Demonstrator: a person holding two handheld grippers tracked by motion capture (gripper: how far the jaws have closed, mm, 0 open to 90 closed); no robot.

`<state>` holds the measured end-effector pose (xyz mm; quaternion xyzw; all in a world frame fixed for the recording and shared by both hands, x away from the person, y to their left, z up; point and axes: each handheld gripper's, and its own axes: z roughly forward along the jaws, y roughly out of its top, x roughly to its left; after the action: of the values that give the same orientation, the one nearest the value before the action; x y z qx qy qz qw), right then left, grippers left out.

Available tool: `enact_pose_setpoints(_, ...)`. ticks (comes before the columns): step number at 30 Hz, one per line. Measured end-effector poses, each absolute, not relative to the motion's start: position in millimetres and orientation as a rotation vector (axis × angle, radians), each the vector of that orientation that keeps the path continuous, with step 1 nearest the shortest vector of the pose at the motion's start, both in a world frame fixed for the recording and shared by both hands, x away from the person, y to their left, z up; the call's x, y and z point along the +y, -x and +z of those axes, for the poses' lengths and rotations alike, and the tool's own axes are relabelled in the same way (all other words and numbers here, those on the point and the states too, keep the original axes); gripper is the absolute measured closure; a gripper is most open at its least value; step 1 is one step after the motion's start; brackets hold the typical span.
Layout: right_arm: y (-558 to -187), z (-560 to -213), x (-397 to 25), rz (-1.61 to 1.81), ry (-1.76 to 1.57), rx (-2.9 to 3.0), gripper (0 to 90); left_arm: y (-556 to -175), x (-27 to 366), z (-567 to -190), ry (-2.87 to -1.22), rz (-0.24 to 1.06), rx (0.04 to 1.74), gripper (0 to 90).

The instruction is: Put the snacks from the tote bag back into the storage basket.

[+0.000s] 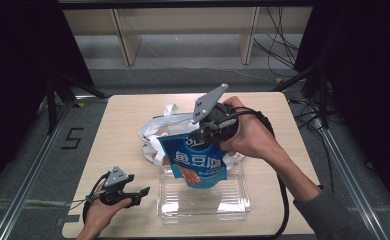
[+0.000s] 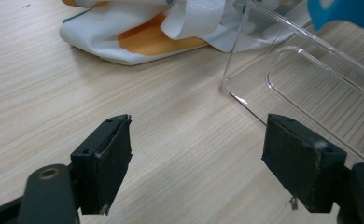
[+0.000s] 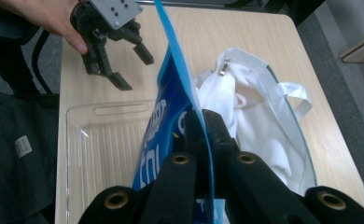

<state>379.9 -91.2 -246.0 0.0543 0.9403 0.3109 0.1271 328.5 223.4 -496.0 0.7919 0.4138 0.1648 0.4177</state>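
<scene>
**Right gripper holding a blue snack pouch over a clear tray**

The right gripper is clamping the top edge of a blue snack pouch and holding it in the air. In the right gripper view its 2 black jaws are pressing together on the thin blue edge, with the pouch hanging away from the camera. Seen from the high view, the pouch is hanging upright with its printed face toward the camera, white characters and an orange picture showing on it. Its lower end is hanging above the far part of a clear plastic tray that is lying on the wooden table; whether the pouch is touching the tray cannot be told.

Just behind the pouch, a white cloth bag with orange patches and white strap handles is lying crumpled on the table, touching or nearly touching the tray's far edge. In the right gripper view the bag is lying open to the right of the pouch, a metal zip pull showing near its rim.

The left gripper is resting low at the near left of the table, just beside the tray's left edge, held in the person's left hand. Its jaws are standing wide apart with nothing between them, the bare table showing in the gap and the tray's corner lying just ahead.
</scene>
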Motion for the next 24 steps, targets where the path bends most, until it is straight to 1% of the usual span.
enact_pose_setpoints(3, -381, -250, -92, 0.906, -0.158, 2.744, 90.0, -329, 224, -496, -1.998, 0.417, 1.036, 23.1)
enact_pose_setpoints(4, -382, -252, -92, 0.907, -0.166, 2.739, 90.0, -329, 222, -496, -1.972, 0.411, 1.045, 23.1)
enact_pose_setpoints(7, -384, -262, -94, 0.906, -0.189, 2.761, 90.0, -329, 225, -495, -2.018, 0.417, 1.021, 23.0)
enact_pose_setpoints(9, -387, -266, -96, 0.912, -0.178, 2.753, 90.0, -329, 223, -496, -1.973, 0.401, 1.051, 23.0)
enact_pose_setpoints(13, -389, -272, -98, 0.917, -0.164, 2.758, 90.0, -329, 224, -496, -1.997, 0.416, 1.032, 23.0)
enact_pose_setpoints(15, -388, -276, -98, 0.929, -0.202, 2.762, 90.0, -330, 222, -496, -1.980, 0.406, 1.036, 23.0)
enact_pose_setpoints(16, -390, -278, -98, 0.932, -0.180, 2.763, 90.0, -330, 224, -495, -2.024, 0.399, 1.026, 23.1)
enact_pose_setpoints(20, -390, -283, -98, 0.937, -0.193, 2.775, 90.0, -330, 221, -497, -1.967, 0.391, 1.053, 23.0)
enact_pose_setpoints(22, -392, -286, -97, 0.941, -0.169, 2.777, 90.0, -330, 223, -497, -1.991, 0.393, 1.046, 23.0)
enact_pose_setpoints(24, -392, -290, -97, 0.940, -0.172, 2.778, 90.0, -329, 222, -497, -1.976, 0.393, 1.050, 23.0)
